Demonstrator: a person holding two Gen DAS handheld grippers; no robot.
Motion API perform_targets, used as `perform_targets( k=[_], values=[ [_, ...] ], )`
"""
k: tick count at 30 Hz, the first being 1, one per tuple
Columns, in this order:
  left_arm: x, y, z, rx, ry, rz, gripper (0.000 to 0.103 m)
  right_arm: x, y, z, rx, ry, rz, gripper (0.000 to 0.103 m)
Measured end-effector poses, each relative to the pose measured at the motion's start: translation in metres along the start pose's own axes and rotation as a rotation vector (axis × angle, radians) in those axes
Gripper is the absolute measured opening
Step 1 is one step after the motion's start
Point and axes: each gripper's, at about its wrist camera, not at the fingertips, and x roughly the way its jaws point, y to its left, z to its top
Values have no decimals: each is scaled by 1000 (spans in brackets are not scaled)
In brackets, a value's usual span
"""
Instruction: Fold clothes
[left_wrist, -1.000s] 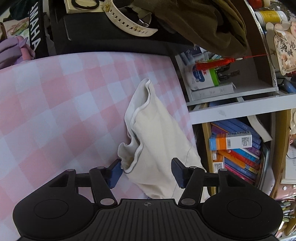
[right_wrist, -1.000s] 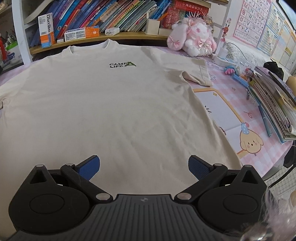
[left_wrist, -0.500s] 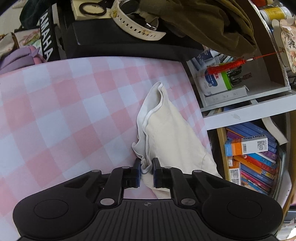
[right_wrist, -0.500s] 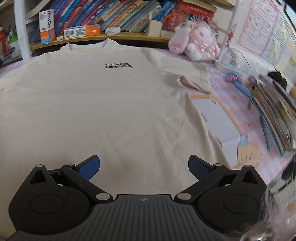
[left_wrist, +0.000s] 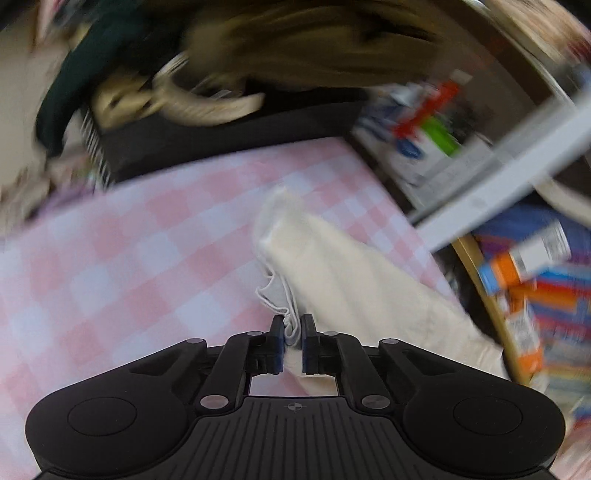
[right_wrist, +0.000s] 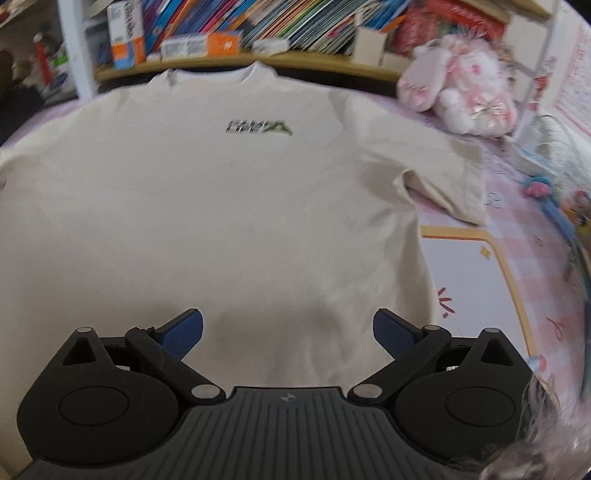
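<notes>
Left gripper (left_wrist: 292, 332) is clamped on the hem of the sleeve (left_wrist: 332, 273): its two blue-padded fingers (left_wrist: 276, 334) stand almost together, with only a thin fold of cream cloth between them. From the pinch the sleeve runs forward and slightly up over the pink-and-white checked cloth (left_wrist: 129, 266), its cuff bunched and rumpled. The left wrist view is smeared by blur, so the clutter behind is hard to read; a dark box (left_wrist: 229, 136) sits at the far edge of the checked cloth, and a shelf (left_wrist: 517, 177) with books (left_wrist: 546, 280) stands to the right.

Right gripper (right_wrist: 288, 334) is spread wide, its fingers (right_wrist: 184, 328) well apart and gripping nothing. It sits low over the bottom part of the shirt (right_wrist: 229, 221); whether the pads touch the fabric cannot be told. The shirt lies flat, front up, collar away from the camera, with a small dark and green logo (right_wrist: 258, 128) on the chest. Its sleeve on the right side of the view (right_wrist: 443, 188) lies spread out on the checked cloth. Beyond the collar runs a wooden shelf edge (right_wrist: 295, 64) with a row of books above it. A pink plush toy (right_wrist: 458, 96) sits at the far right, near that sleeve. A white mat with an orange border (right_wrist: 476, 280) lies just beside the shirt's right edge.
</notes>
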Motion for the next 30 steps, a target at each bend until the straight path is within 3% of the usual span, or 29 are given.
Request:
perform_targets(
  k=[2, 4, 8, 10, 12, 14, 17, 21, 23, 27, 30],
  values=[
    [-8, -26, -2, 122, -27, 24, 6, 5, -4, -2, -20, 15, 30, 100],
    [-18, -69, -18, 350, -65, 27, 6, 8, -9, -4, -27, 21, 58, 101],
    [-27, -152, -94, 932, -60, -19, 8, 10, -16, -6, -31, 14, 104, 101],
    [-17, -166, -131, 1100, 10, -28, 17, 10, -17, -7, -48, 8, 114, 101],
    [-2, -164, -148, 1095, 102, -15, 17, 10, -19, -9, -58, 1, 124, 102],
    [2, -153, -146, 996, 137, -22, 23, 9, -20, -9, -68, -4, 134, 102],
    [1, -149, -134, 885, 110, -53, 46, 9, -22, -12, -84, -13, 147, 103],
    [0, -148, -115, 746, 61, -96, 53, 9, -23, -12, -91, -23, 151, 103],
    [-1, -147, -106, 677, 36, -118, 62, 10, -24, -11, -92, -25, 150, 103],
    [4, -151, -90, 560, 3, -154, 63, 11, -23, -11, -96, -26, 150, 103],
    [32, -172, -99, 562, 96, -177, 63, 10, -23, -11, -102, -29, 151, 103]
  ],
)
